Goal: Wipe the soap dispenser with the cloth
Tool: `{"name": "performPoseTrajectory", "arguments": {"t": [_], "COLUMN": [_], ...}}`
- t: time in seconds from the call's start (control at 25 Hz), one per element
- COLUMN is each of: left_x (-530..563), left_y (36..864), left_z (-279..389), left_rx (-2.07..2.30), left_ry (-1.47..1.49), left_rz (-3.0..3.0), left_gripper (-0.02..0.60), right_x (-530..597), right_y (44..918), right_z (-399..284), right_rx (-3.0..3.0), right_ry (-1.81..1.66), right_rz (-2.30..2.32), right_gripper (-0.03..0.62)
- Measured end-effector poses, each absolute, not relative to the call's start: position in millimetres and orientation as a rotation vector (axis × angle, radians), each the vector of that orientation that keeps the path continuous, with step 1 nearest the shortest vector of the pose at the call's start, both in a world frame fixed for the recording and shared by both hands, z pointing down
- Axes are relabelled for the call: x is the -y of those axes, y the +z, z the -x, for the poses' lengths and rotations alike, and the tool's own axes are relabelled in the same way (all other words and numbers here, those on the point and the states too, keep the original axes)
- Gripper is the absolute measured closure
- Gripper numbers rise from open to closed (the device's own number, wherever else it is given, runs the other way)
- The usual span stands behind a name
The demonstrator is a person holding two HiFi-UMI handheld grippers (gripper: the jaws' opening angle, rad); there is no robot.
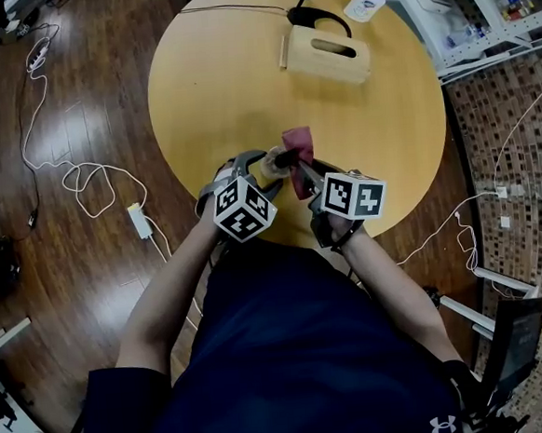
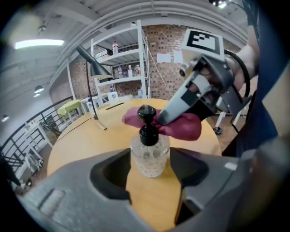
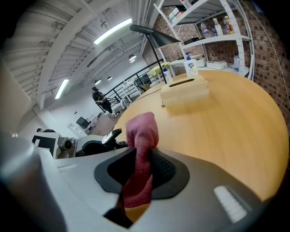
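Two claws low over the round counter (image 1: 242,92), close together near its front edge. Left claw (image 2: 150,158) spread wide, one jaw pressed on each side of the soap dispenser (image 2: 149,153), which stands upright on the wood. Right claw (image 3: 142,158) nearly closed, pinching the red cloth (image 3: 141,136), with the loose end poking out beside the black pump (image 2: 146,112). Bottle clear and hard, likely smooth and slippy, and tippy if pushed up high, so best held low on the fat body. Pump likely to sink if pressed. Cloth soft, light and floppy; best pinched near the middle, leaving a good bit free for rubbing.
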State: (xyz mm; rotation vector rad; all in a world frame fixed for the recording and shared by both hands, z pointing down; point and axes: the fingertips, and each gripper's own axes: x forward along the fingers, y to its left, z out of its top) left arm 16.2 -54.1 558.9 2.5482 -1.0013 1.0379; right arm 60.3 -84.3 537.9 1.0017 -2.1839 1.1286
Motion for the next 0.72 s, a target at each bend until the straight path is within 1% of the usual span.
{"name": "performPoseTrajectory", "arguments": {"t": [0.2, 0.36, 0.56, 0.72], "left_x": [45, 37, 45, 51], "left_y": [557, 558, 557, 556], "left_z": [-16, -17, -22, -29], "left_rx": [1.017, 1.026, 1.015, 0.953], "left_ry": [1.037, 1.036, 1.009, 1.084], "left_rz": [-2.532, -2.520, -2.515, -2.554], "left_gripper": [0.314, 0.314, 0.313, 0.304], "right_x": [104, 98, 67, 52], "right_y": [539, 536, 538, 540], "right_z": [-54, -55, -62, -69], "right_rx": [2.188, 2.192, 2.184, 2.167], "right_ry": [1.082, 1.046, 1.111, 1.166], "right_rz": [-1.020, -1.008, -0.961, -0.941], "right_gripper": [0.499, 0.499, 0.500, 0.502]}}
